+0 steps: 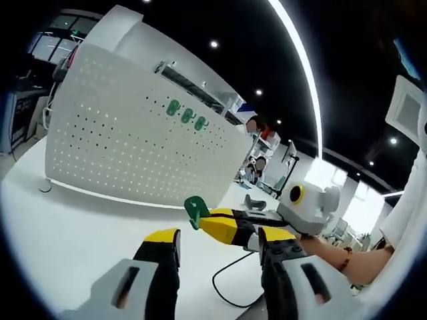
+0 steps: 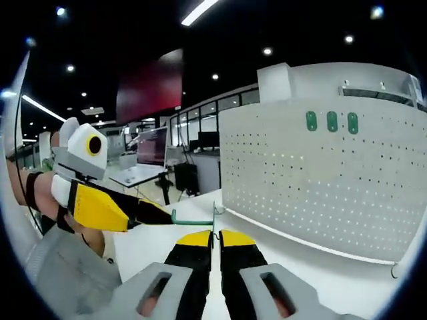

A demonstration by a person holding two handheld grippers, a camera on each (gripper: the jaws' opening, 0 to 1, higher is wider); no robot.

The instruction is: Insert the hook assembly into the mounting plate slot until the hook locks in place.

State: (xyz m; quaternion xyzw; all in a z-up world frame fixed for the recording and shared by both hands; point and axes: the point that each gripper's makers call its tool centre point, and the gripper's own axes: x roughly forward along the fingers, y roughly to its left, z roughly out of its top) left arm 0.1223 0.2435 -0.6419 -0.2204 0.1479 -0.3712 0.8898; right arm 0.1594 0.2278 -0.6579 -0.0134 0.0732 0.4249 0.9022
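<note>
A small green hook (image 1: 195,210) is pinched in my right gripper (image 1: 223,223), which reaches in from the right over the white table. My left gripper (image 1: 219,235) stands wide open just below the hook, with nothing between its fingers. In the right gripper view, my right gripper (image 2: 215,235) is shut on the thin green hook (image 2: 193,221), whose rod points left toward my left gripper (image 2: 157,212). The white perforated mounting plate (image 1: 133,140) stands upright behind, with three green hooks (image 1: 187,115) near its top. The same plate (image 2: 320,180) and hooks (image 2: 331,121) sit right of the held hook.
A black cable (image 1: 227,280) loops on the white table (image 1: 67,227) near my left gripper. A person's forearm with a bracelet (image 1: 347,257) comes in from the right. Desks and monitors (image 2: 150,147) stand in the background.
</note>
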